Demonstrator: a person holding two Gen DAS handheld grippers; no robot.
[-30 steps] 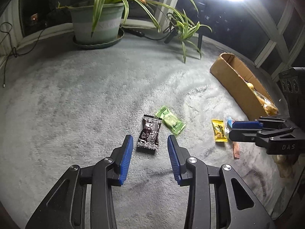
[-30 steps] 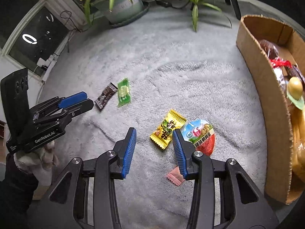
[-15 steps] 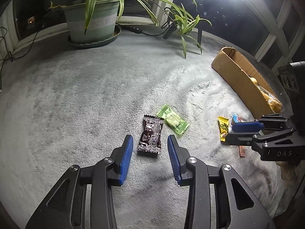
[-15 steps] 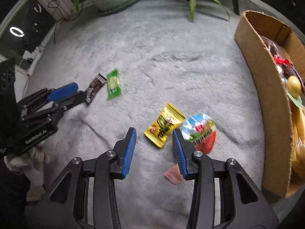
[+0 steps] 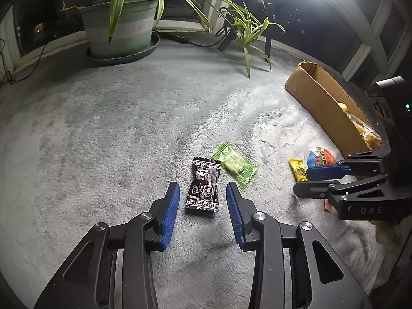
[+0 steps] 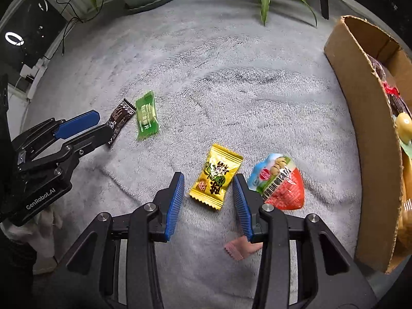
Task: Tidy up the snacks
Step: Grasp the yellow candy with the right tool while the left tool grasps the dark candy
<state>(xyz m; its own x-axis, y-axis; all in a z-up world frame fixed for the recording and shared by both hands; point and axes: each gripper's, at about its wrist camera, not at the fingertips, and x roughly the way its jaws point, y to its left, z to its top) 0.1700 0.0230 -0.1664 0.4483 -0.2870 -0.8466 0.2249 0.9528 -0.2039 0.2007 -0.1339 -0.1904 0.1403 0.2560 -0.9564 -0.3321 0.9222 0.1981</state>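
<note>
Alignment: your right gripper [image 6: 208, 188] brackets the yellow packet [image 6: 215, 176] — long axis runs away from you, jaws parted, nothing gripped. Left gripper [image 5: 202, 198], likewise parted, straddles the dark wrapper [image 5: 204, 186]. Contact with the carpet [image 6: 219, 82] — probably none yet.
</note>
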